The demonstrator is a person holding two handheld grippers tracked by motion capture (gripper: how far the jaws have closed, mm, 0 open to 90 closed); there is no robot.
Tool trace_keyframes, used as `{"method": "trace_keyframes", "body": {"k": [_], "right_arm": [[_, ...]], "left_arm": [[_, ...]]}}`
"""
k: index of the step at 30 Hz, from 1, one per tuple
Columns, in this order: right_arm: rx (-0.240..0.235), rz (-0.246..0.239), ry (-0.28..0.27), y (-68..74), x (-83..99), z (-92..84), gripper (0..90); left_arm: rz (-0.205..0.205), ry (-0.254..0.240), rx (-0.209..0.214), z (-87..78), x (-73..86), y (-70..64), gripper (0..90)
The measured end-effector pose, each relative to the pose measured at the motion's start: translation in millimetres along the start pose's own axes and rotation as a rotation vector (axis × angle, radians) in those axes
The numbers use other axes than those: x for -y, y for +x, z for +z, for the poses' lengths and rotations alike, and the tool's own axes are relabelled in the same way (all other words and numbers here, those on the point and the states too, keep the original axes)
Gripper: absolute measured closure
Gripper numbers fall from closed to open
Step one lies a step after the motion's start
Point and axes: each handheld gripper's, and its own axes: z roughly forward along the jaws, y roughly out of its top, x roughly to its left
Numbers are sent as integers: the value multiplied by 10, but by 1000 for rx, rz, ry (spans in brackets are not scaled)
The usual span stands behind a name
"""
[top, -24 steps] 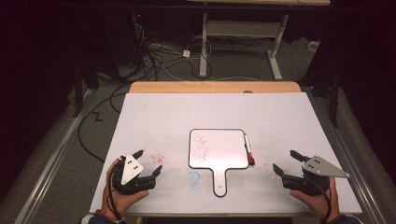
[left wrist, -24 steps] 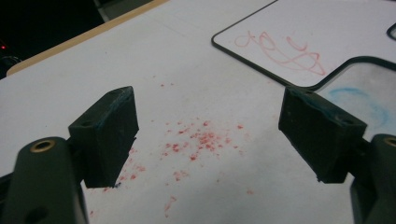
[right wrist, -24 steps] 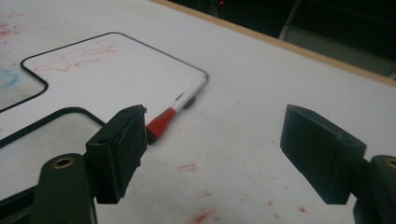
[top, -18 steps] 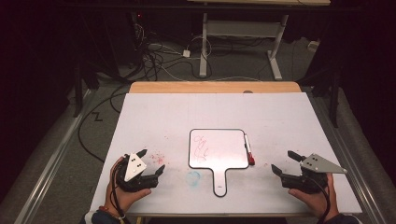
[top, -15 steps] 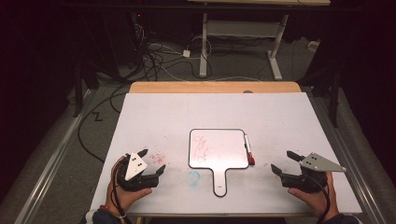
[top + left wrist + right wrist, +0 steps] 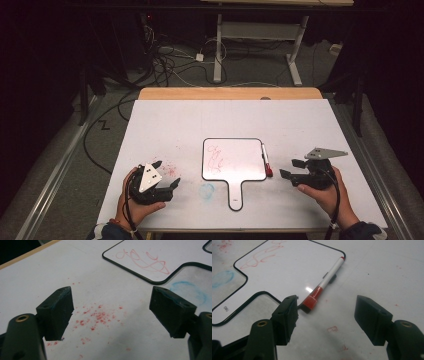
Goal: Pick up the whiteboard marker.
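Observation:
A small paddle-shaped whiteboard (image 6: 234,160) with a red scribble lies in the middle of the white table (image 6: 220,120). A red-capped marker (image 6: 266,161) rests along its right edge, also seen as the marker (image 6: 324,283) just beyond my right jaws. My right gripper (image 6: 291,168) stands open to the right of the marker, pointing at it, nothing between its jaws. My left gripper (image 6: 166,174) is open near the table's front left, over red specks (image 6: 97,316), pointing toward the whiteboard (image 6: 150,257).
A blue smudge (image 6: 207,190) marks the table left of the whiteboard's handle (image 6: 235,195). The table's wooden far edge (image 6: 230,93) borders a floor with cables (image 6: 165,60) and desk legs (image 6: 295,55).
My right gripper has shifted slightly left toward the marker. My left gripper has moved a little to the right. Whiteboard and marker have stayed put.

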Motion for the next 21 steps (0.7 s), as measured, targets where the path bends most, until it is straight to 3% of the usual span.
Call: {"method": "trace_keyframes", "body": {"k": [8,10,18,21], "right_arm": [[-82,82,91,-48,-220,325,498],[-90,80,119,-56,-247,419,513],[-101,101,195,-99,-276,698,626],[-113,120,191,-139,-258,706,674]], "left_arm": [[64,5,3,15,-24,-61,189],[72,15,0,6,-11,-82,189],[64,21,-11,-49,30,-78,189],[66,29,-8,-48,34,-78,189]]}}
